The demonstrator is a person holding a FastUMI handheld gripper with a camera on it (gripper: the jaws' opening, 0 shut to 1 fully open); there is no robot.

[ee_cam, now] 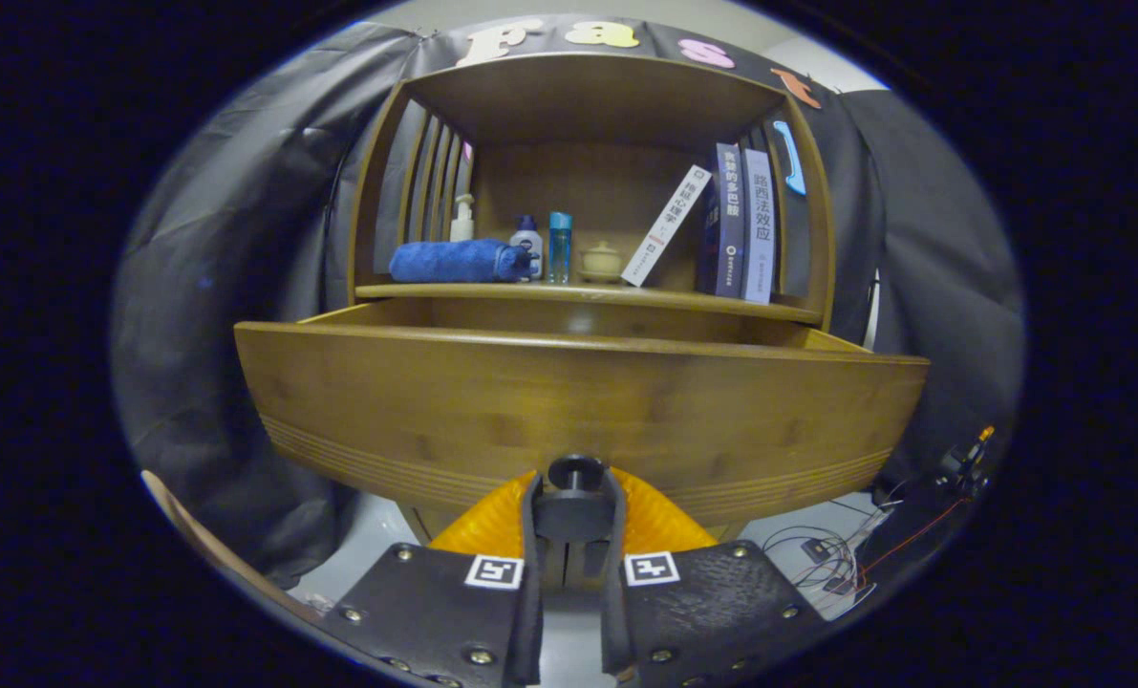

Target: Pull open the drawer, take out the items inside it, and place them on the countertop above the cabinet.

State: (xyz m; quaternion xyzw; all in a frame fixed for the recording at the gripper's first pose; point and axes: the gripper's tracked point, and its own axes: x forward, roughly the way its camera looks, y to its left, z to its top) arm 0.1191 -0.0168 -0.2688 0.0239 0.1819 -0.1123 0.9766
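Drawer (578, 401) pulled out under the counter (588, 294), my jaws clamped on its knob (575, 472).
Stiff, fairly heavy wood I'd say, slides straight; knob is the only hold. Contents hidden behind the front, probably light.

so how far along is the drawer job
The drawer already looks pulled out from under the countertop. In hand: the gripper has its jaws closed on the drawer's dark knob. Left: taking out the items, which the drawer front hides, and setting them on the countertop, beside the blue towel, bottles and books.
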